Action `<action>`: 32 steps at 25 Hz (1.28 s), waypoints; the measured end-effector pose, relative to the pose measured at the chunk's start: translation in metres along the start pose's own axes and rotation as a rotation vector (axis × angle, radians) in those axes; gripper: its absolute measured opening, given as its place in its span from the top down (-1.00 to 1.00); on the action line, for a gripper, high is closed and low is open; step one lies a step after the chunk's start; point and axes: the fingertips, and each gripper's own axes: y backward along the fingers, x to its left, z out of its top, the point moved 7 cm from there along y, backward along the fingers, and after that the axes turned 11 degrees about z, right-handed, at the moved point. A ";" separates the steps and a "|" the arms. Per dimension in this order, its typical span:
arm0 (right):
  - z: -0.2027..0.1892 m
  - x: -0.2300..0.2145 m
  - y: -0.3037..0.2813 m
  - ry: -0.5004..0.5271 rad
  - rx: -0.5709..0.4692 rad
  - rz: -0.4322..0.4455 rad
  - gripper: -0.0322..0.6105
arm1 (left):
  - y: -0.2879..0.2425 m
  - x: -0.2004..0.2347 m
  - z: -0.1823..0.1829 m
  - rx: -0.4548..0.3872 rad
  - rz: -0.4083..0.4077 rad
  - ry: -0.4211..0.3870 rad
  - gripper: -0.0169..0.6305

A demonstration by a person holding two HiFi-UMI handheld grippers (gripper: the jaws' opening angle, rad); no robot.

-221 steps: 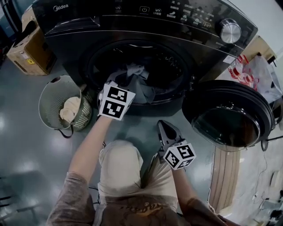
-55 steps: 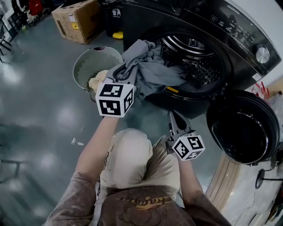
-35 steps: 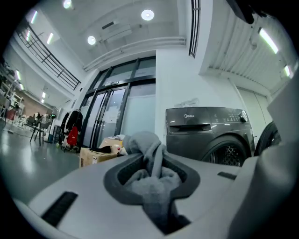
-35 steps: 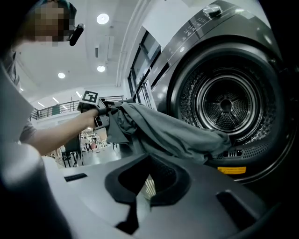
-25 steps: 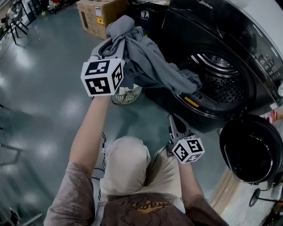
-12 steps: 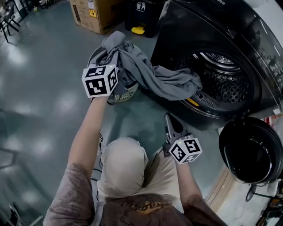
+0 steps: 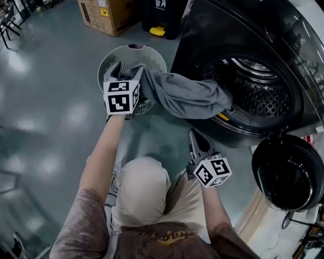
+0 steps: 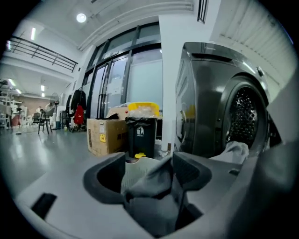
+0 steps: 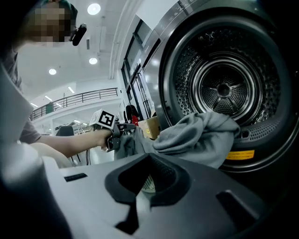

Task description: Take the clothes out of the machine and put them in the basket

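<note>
A grey garment (image 7: 187, 96) stretches from the washing machine's drum (image 7: 258, 91) across to the round pale basket (image 7: 109, 58) on the floor. My left gripper (image 7: 129, 76) is low over the basket's near rim; its jaws are opening and stand apart, with a fold of the garment (image 8: 154, 196) still lying between them. In the left gripper view the basket (image 8: 138, 168) shows just past the left gripper (image 8: 149, 170). My right gripper (image 7: 195, 136) hovers in front of the machine, shut and holding nothing. From the right gripper view, the garment (image 9: 201, 135) hangs out of the drum (image 9: 224, 88).
The machine's round door (image 7: 288, 172) hangs open at the lower right. A cardboard box (image 7: 101, 12) and a black bin (image 7: 164, 12) stand behind the basket. My knee (image 7: 139, 177) is just below the grippers, on the grey floor.
The left gripper has dropped from high above down to the basket's rim, carrying the garment's bunched end with it. The right gripper has barely moved.
</note>
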 end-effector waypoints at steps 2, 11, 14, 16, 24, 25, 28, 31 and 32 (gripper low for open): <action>0.000 -0.001 0.002 -0.001 -0.001 0.001 0.91 | 0.005 -0.018 -0.004 -0.021 -0.046 -0.039 -0.07; -0.001 -0.008 0.023 -0.009 -0.014 -0.025 0.91 | 0.028 -0.103 -0.031 0.003 -0.262 -0.163 -0.12; -0.003 -0.012 0.031 -0.011 -0.016 -0.036 0.91 | 0.031 -0.116 -0.058 0.057 -0.282 -0.206 -0.14; -0.005 -0.014 0.035 -0.013 -0.016 -0.045 0.91 | 0.031 -0.124 -0.078 0.102 -0.291 -0.229 -0.14; -0.016 -0.024 0.043 -0.032 -0.011 -0.061 0.91 | 0.051 -0.144 -0.137 0.173 -0.314 -0.225 -0.14; -0.018 -0.026 0.043 -0.034 -0.008 -0.061 0.91 | 0.055 -0.145 -0.145 0.187 -0.320 -0.220 -0.14; -0.025 -0.029 0.039 -0.041 0.002 -0.061 0.91 | 0.063 -0.148 -0.170 0.228 -0.326 -0.203 -0.14; -0.027 -0.031 0.032 -0.040 0.004 -0.043 0.91 | 0.059 -0.142 -0.194 0.252 -0.286 -0.159 -0.14; -0.026 -0.031 0.029 -0.037 0.001 -0.035 0.91 | 0.055 -0.138 -0.201 0.259 -0.262 -0.144 -0.14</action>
